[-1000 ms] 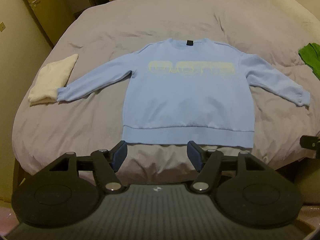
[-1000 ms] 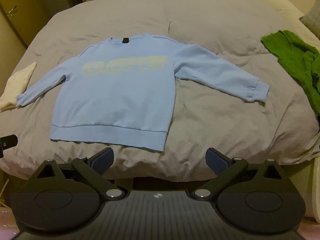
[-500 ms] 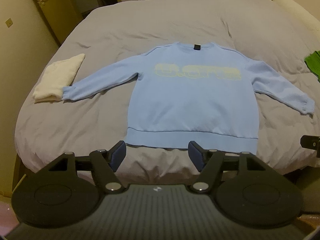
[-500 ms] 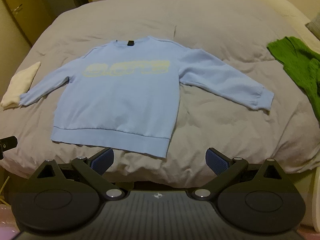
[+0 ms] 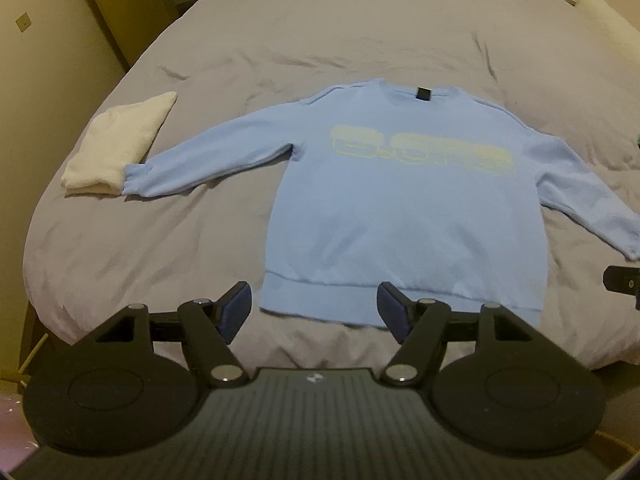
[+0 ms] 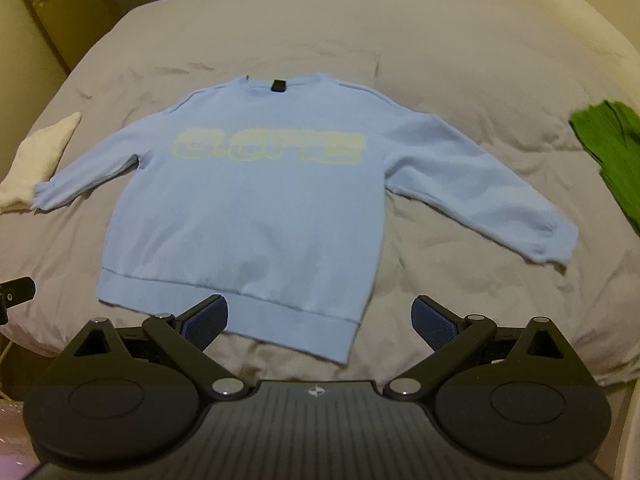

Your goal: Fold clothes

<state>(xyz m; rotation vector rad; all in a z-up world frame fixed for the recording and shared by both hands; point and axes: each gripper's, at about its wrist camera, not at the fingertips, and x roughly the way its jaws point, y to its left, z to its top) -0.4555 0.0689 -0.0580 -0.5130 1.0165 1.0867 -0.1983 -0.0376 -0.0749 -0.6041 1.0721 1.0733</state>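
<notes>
While both claws hang spread and empty, the left claw (image 5: pixel 314 312) and right claw (image 6: pixel 320 322) sit above the hem of the sweatshirt (image 5: pixel 404 216), flat on the bed (image 5: pixel 320 40), between a white cloth (image 5: pixel 120 144) and green garment (image 6: pixel 608 152).

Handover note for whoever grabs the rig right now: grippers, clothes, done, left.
Left gripper: open, nothing between the fingers, above the near bed edge by the sweatshirt's hem.
Right gripper: open, empty, over the hem's other end.
Light blue sweatshirt: flat on the grey bed, print up, both sleeves spread out, unfolded.
White folded cloth: at one sleeve's cuff, touching or just overlapping it.
Green garment: crumpled at the bed's far side.
Done: sweatshirt laid out. Left: fold it, probably the green one afterwards.
</notes>
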